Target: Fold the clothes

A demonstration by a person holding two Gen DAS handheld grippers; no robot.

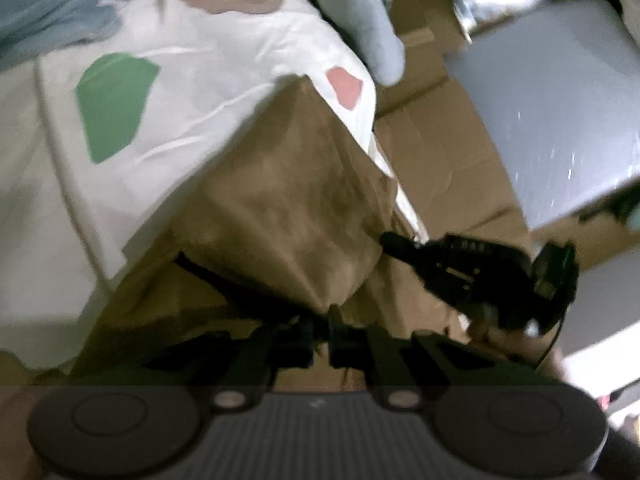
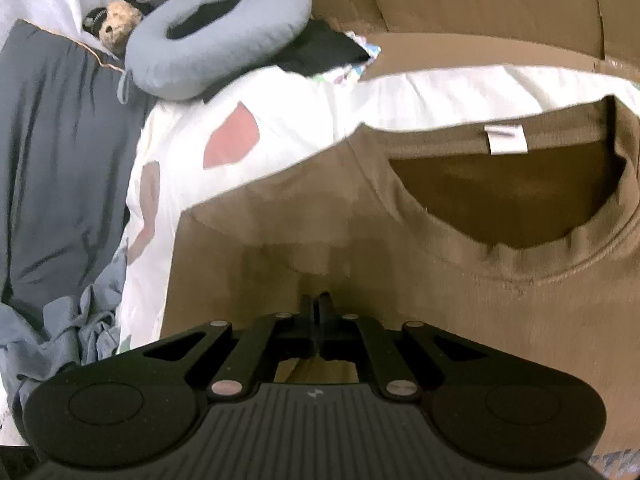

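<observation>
**Both grippers pinched on the brown shirt**

Left wrist view, left to right. At 10 o'clock, a crumpled blue-grey cloth (image 1: 52,8), blurred. Beside it a white sheet (image 1: 208,80) with a green patch (image 1: 116,104) at 9 o'clock and a pink patch (image 1: 345,87) toward 1 o'clock. The brown shirt (image 1: 288,200) lies over the sheet through the centre, bunched up toward the lens. At 6 o'clock the left gripper (image 1: 329,326) has its fingers together with a peak of brown fabric pinched between them. At 4 o'clock the right gripper (image 1: 404,245) reaches in from the right, its tip at the shirt's edge. At 12 to 1 o'clock a pale blue glove-like shape (image 1: 364,20); too blurred to name surely. At 2 o'clock a grey box-like surface (image 1: 560,112) over flattened cardboard (image 1: 440,152).

Right wrist view, left to right. At 9 o'clock a dark grey quilted cover (image 2: 60,140). At 11 o'clock a small brown plush toy (image 2: 118,26) just beside a grey neck pillow (image 2: 216,36). The sheet runs across the middle. The shirt fills 3 to 6 o'clock, collar (image 2: 520,256) open, white label (image 2: 505,139) at 2 o'clock. At 6 o'clock the right gripper's fingers are pressed together on shirt fabric, left of the collar.
</observation>
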